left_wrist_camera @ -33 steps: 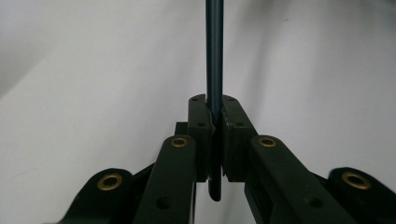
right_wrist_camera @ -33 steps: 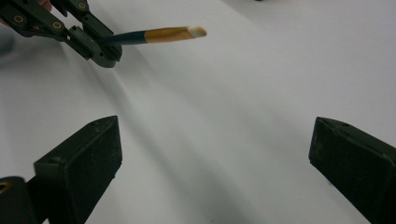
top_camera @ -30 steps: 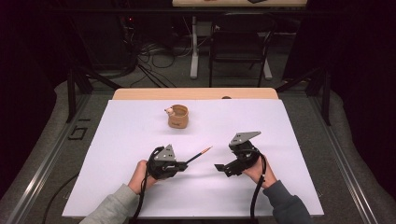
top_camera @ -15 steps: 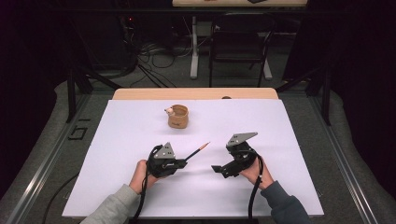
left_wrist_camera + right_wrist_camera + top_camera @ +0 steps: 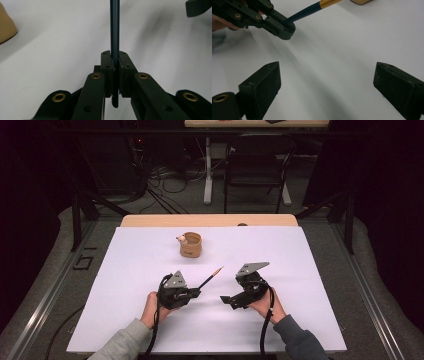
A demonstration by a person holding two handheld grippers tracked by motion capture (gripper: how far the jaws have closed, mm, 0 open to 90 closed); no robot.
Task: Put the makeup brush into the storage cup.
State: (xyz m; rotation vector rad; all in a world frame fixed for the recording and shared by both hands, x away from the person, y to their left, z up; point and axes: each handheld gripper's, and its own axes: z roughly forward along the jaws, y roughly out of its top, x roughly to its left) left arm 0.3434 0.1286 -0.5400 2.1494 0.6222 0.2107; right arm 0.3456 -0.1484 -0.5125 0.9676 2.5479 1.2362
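The paintbrush [image 5: 210, 279] sits clamped in the left gripper [image 5: 196, 292], its dark handle pinched between the two black jaws, which are drawn tight on it, with a short stub of the handle poking out behind them in the left gripper view [image 5: 115, 37]. From above, the brush angles up and away from the person toward the far right, its orange-gold end pointing roughly at the gap between the small tan cup [image 5: 190, 244] and the right gripper [image 5: 226, 299]. It hangs over the white table cover [image 5: 310, 270] rather than lying on it, as far as I can tell. The cup stands well apart from both tools, farther back on the sheet. The right gripper holds nothing: its jaws stand wide apart over bare white surface, and in the right gripper view the left gripper [image 5: 287, 28] and the brush [image 5: 312, 10] show beyond them at the top. The two grippers are near each other, not touching.
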